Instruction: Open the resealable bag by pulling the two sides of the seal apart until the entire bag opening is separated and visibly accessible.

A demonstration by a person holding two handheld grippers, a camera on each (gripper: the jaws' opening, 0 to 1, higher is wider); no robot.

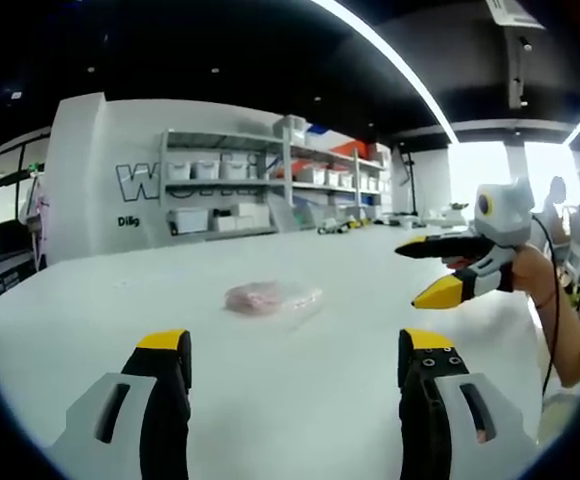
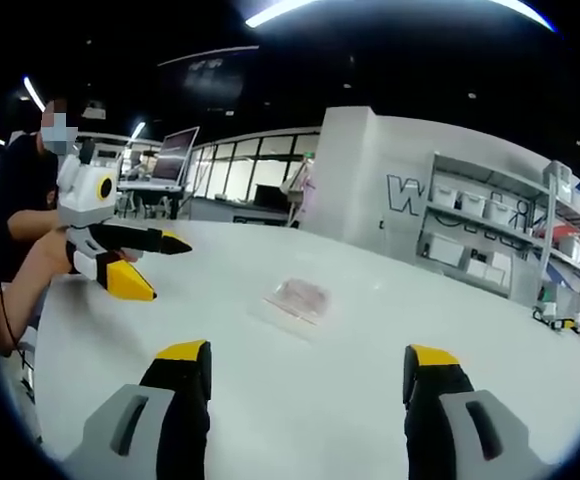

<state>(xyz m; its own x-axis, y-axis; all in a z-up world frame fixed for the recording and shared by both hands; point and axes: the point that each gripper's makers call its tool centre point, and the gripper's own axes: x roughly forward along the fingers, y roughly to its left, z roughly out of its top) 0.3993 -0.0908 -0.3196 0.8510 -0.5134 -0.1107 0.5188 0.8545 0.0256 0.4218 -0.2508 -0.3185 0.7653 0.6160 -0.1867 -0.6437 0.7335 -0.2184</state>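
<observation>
A clear resealable bag [image 1: 270,297] with pinkish contents lies flat on the white table [image 1: 300,400], out ahead of both grippers. My left gripper [image 1: 295,345] stands open just above the table, short of the bag, with nothing between its yellow-tipped jaws. My right gripper [image 1: 415,275] comes in from the right, held by a hand, also open and empty, to the right of the bag. From the right gripper view the bag [image 2: 298,297] lies beyond my right gripper [image 2: 308,355], and the left gripper [image 2: 168,270] hovers open at the left. Neither touches the bag.
Shelves with white bins [image 1: 270,185] line the wall behind the table. A person [image 2: 25,200] is at the table's left edge, and other people [image 1: 570,200] sit far right. A screen [image 2: 175,155] stands on a far desk.
</observation>
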